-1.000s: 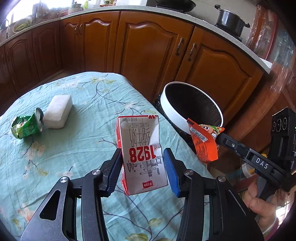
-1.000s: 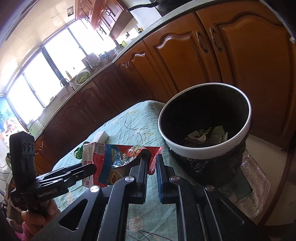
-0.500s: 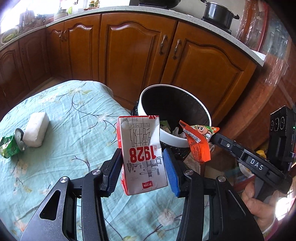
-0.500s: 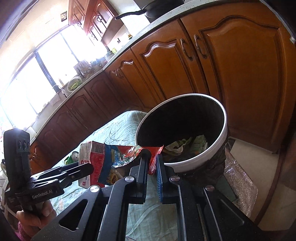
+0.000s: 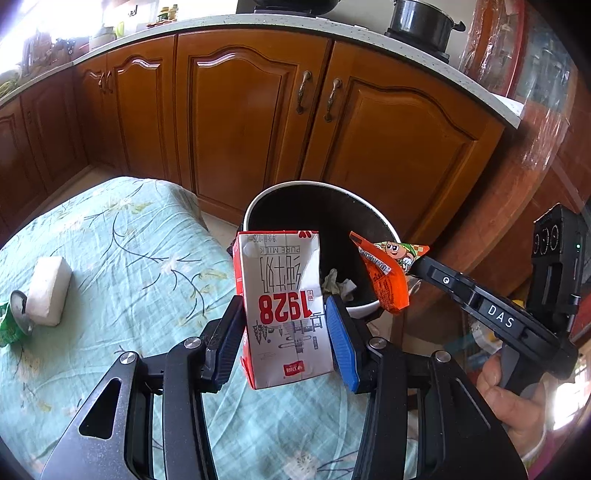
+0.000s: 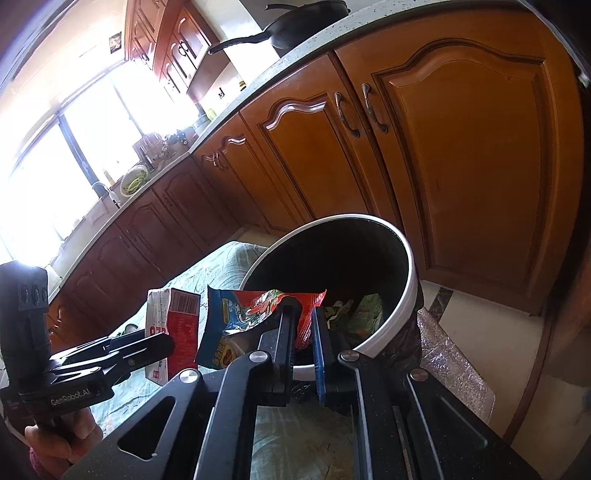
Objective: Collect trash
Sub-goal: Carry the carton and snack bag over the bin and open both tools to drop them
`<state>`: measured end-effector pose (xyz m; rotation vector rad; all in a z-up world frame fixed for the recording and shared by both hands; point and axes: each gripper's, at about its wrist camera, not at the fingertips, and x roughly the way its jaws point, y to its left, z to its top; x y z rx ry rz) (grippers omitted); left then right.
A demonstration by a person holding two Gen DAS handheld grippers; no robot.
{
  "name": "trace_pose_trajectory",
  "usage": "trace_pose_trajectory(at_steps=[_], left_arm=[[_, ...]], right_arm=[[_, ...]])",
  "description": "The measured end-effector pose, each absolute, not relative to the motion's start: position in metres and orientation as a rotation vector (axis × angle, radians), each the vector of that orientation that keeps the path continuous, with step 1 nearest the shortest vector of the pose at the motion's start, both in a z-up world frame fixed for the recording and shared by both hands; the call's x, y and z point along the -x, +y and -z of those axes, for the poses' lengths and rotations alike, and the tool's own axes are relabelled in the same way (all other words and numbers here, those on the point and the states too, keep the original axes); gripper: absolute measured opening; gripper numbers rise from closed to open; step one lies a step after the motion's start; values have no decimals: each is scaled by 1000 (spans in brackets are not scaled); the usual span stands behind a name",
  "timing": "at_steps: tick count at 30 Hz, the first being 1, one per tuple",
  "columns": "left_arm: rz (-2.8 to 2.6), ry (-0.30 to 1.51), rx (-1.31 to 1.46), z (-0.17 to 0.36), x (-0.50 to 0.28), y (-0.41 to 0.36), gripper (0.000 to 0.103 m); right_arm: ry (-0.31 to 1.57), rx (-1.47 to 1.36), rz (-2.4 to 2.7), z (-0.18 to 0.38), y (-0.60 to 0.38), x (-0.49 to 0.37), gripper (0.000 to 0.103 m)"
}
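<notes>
Left hand-held gripper (image 5: 286,325) levelled forward over the teal floral-clothed surface (image 5: 110,251), blue-padded fingers (image 5: 341,343) clamped on the sides of a white and red milk carton (image 5: 284,310). Carton held upside down, just in front of the round black trash bin with a white rim (image 5: 321,229); readable print inverted: "PURE MILK", big red "1928". Right hand-held gripper (image 6: 304,332) reaching in from the right, gripped by a bare hand (image 5: 513,402) at its handle, jaws pressed together on a crinkled orange-red snack wrapper with a cartoon figure (image 5: 388,275), held over the bin's near rim. "DAS" on the right tool's arm; "GenRobot.AI" on the left tool's body in the right wrist view. Crumpled paper scraps (image 5: 338,286) lying inside the bin. Far left on the surface: white rectangular foam block (image 5: 48,291) touching a crushed green can (image 5: 13,321). Black lidded pot (image 5: 421,27) up on the kitchen worktop above brown wooden cabinets (image 5: 251,114).
</notes>
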<state>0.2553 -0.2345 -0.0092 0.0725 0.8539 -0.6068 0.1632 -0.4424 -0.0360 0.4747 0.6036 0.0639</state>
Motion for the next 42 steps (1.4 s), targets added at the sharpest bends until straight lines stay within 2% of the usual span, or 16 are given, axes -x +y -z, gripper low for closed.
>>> trace_pose_trajectory(at_steps=[22,42], left_arm=[[648,893,-145,12,-287,-289,44],[651,1011,-192,43,-316,-326,44]], right_arm=[[648,-451,10,41,-463,-192,9],[741,-414,43,55,-474,-220,9]])
